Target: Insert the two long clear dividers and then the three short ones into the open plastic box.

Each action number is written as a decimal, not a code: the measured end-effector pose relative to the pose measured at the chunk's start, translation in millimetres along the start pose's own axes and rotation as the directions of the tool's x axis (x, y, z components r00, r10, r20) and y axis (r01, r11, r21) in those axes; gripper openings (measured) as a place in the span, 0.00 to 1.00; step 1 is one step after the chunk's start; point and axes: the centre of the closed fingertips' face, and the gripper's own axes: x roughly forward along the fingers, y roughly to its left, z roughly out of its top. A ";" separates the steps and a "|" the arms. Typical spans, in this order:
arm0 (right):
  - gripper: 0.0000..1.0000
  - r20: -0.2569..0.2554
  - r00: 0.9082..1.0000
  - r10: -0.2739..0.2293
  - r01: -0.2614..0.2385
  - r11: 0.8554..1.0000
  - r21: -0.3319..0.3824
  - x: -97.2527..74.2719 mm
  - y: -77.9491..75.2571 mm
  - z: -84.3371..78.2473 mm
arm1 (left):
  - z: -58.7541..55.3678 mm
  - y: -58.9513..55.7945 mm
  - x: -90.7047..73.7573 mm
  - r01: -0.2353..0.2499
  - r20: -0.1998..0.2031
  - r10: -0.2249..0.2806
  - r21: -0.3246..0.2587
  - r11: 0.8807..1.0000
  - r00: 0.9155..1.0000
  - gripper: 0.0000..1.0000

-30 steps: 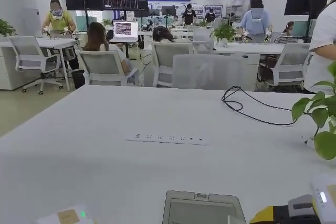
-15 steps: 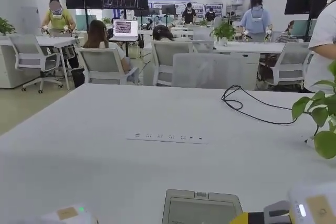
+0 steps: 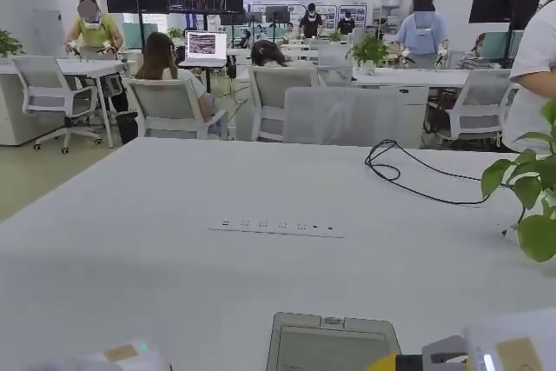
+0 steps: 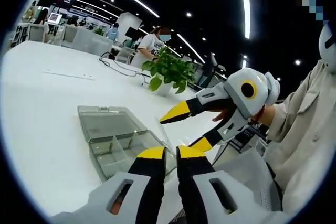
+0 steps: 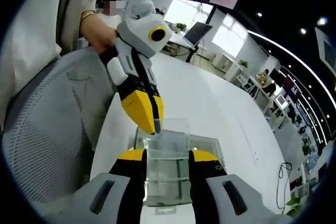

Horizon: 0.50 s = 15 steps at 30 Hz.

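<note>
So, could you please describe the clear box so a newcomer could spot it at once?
On the big white table, look at the near edge, this side of the socket strip. The box lies there with its lid open flat. Unlike the flat white strip, it is see-through, with compartments.

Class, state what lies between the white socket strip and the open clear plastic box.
In the head view, only bare white table separates the white socket strip from the clear plastic box.
</note>
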 end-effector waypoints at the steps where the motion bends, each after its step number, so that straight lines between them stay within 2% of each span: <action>1: 0.33 -0.002 1.000 -0.001 0.001 1.000 -0.002 0.1 0.0 -0.1 | -0.2 0.1 0.2 -0.001 -0.001 0.001 -0.009 1.000 1.000 0.02; 8: 0.33 -0.019 1.000 -0.016 0.015 1.000 -0.018 0.9 -0.1 -2.0 | -3.0 2.2 2.0 -0.026 -0.015 0.026 -0.061 0.998 1.000 0.00; 10: 0.33 -0.029 0.999 -0.023 0.022 0.999 -0.034 2.3 0.3 -2.8 | -5.2 4.2 2.5 -0.051 -0.030 0.048 -0.122 0.991 0.998 0.00; 11: 0.33 -0.033 0.999 -0.025 0.023 0.999 -0.038 2.8 0.5 -3.1 | -5.6 4.3 2.8 -0.048 -0.034 0.043 -0.145 0.988 0.998 0.00; 14: 0.33 -0.032 0.999 -0.040 0.039 0.998 -0.044 1.8 -2.1 -2.1 | -2.8 5.6 2.2 -0.051 -0.019 0.049 -0.187 0.981 0.999 0.00; 15: 0.33 -0.031 0.999 -0.044 0.043 0.998 -0.047 1.0 -2.7 -1.5 | -2.1 5.3 2.1 -0.053 -0.017 0.050 -0.222 0.974 0.999 0.00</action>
